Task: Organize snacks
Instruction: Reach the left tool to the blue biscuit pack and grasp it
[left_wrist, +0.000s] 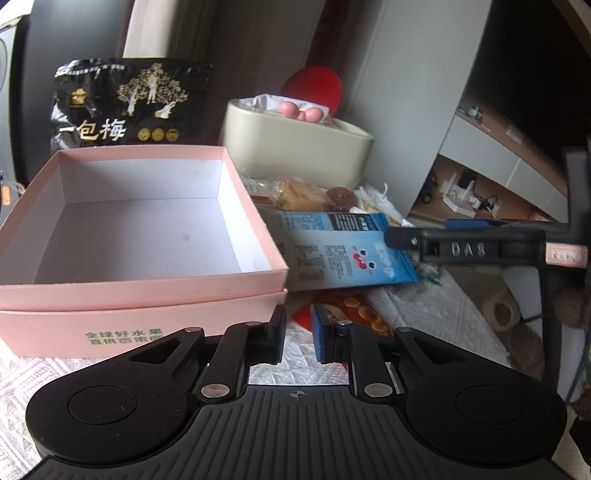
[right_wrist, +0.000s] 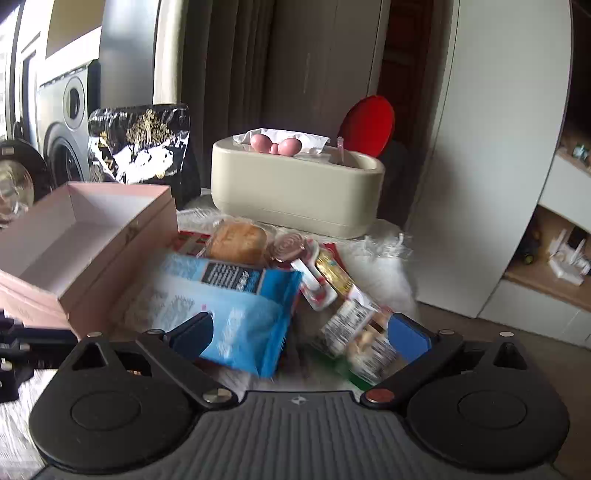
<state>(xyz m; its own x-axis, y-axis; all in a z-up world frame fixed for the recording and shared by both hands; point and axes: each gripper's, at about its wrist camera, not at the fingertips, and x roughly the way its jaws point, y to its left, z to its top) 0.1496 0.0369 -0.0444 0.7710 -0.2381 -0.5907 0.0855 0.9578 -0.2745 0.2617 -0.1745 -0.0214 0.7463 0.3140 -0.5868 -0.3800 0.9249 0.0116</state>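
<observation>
An empty pink box (left_wrist: 140, 229) sits on the white cloth at the left; it also shows in the right wrist view (right_wrist: 92, 236). Right of it lies a snack pile: a blue packet (left_wrist: 347, 254) (right_wrist: 236, 302), a bread roll (left_wrist: 299, 192) (right_wrist: 238, 242), a swirl lollipop (right_wrist: 291, 245) and small wrapped snacks (right_wrist: 354, 332). My left gripper (left_wrist: 299, 338) is nearly closed and empty, low beside the box's near corner above an orange packet (left_wrist: 354, 314). My right gripper (right_wrist: 299, 332) is open wide over the blue packet, holding nothing; it shows in the left wrist view (left_wrist: 402, 240).
A black plum bag (left_wrist: 129, 107) stands behind the box. A beige tissue holder (left_wrist: 299, 144) (right_wrist: 295, 184) with a pink ornament stands behind the snacks. A red round object (right_wrist: 369, 125) is behind it. White cabinets and shelves are at the right.
</observation>
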